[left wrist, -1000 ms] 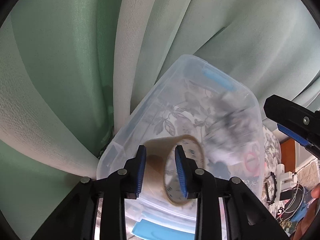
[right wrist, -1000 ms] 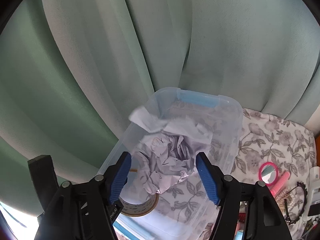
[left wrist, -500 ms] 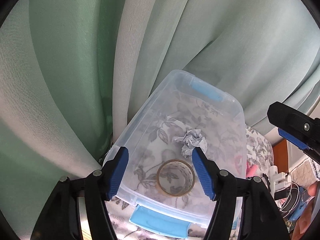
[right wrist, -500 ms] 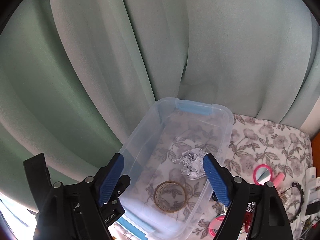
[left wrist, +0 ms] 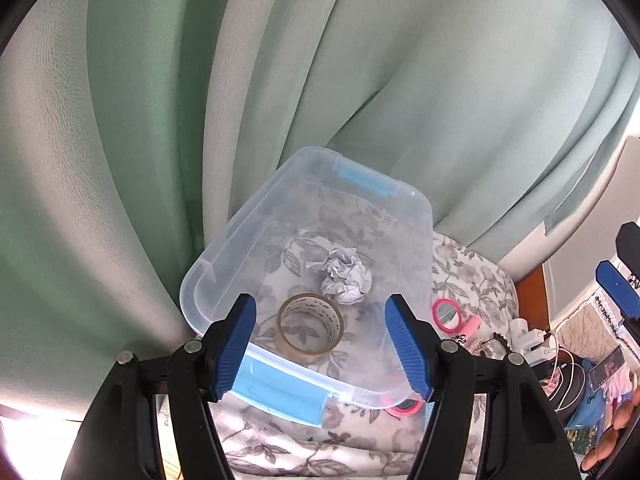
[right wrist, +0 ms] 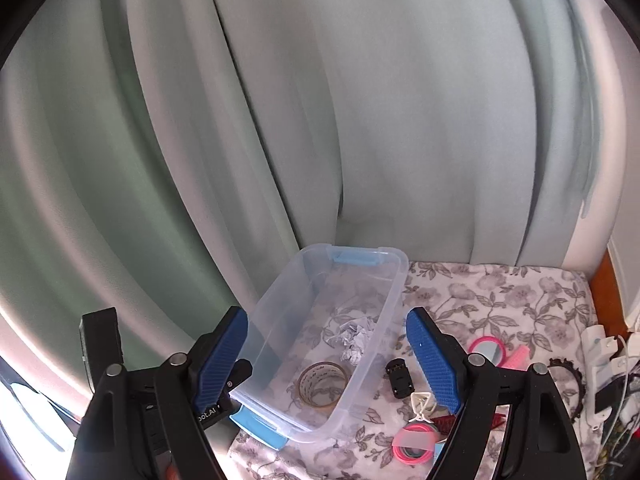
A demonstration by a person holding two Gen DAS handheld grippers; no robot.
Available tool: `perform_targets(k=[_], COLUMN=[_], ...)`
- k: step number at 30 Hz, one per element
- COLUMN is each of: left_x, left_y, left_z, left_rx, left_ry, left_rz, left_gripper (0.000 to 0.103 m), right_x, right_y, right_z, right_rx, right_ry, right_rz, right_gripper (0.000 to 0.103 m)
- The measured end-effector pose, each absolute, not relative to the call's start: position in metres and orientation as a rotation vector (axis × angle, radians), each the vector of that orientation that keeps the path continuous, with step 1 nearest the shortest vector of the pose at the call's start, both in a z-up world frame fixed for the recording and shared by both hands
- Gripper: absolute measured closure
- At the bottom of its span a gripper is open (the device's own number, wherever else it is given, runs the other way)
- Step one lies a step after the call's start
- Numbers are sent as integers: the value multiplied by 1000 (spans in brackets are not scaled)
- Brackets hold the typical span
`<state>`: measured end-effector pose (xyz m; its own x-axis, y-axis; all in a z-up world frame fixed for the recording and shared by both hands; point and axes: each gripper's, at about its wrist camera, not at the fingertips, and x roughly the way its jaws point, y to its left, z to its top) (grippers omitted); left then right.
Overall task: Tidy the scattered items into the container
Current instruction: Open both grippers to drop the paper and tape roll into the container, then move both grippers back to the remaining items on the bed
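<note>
A clear plastic bin [left wrist: 224, 240] [right wrist: 276, 296] with blue latches stands on a floral cloth against the curtain. Inside lie a brown tape roll [left wrist: 311, 323] [right wrist: 322, 383] and a crumpled paper ball [left wrist: 345, 276] [right wrist: 356, 338]. My left gripper [left wrist: 322, 346] is open and empty above the bin's near end. My right gripper [right wrist: 330, 364] is open and empty, raised over the bin's right side. Scattered to the right of the bin are a black clip [right wrist: 398, 376], a white clip [right wrist: 421, 402], pink bands [right wrist: 414, 446], a pink round mirror [right wrist: 489, 349] [left wrist: 447, 314] and a pink bar [right wrist: 516, 357].
A pale green curtain [right wrist: 360, 120] hangs right behind the bin. A black scalloped ring [right wrist: 568, 376], white plugs and cables [right wrist: 608, 356] lie at the far right. The table's wooden edge [right wrist: 600, 292] shows at right.
My left gripper let go of the tape roll and my right let go of the paper ball; both now lie in the bin. Both grippers opened and pulled up and back.
</note>
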<state>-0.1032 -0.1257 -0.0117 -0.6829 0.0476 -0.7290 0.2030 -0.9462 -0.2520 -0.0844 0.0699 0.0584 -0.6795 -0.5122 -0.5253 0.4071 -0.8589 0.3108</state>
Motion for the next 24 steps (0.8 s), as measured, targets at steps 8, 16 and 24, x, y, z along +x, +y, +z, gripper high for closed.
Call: perform_targets(k=[8, 16, 24], left_x=[-88, -81, -81], left_y=[-89, -45, -3], left_z=[2, 1, -7], left_rx=[1219, 1278, 1356], left_ry=[439, 368, 276], left_rz=[-2813, -2840, -2869], left_gripper=[35, 35, 35], right_x=[-49, -31, -9], right_y=[155, 240, 298], right_z=[66, 33, -1], right_rx=[776, 861, 915], right_ry=[-407, -577, -599], right_rz=[-2564, -2586, -2682], right_gripper=[19, 19, 19])
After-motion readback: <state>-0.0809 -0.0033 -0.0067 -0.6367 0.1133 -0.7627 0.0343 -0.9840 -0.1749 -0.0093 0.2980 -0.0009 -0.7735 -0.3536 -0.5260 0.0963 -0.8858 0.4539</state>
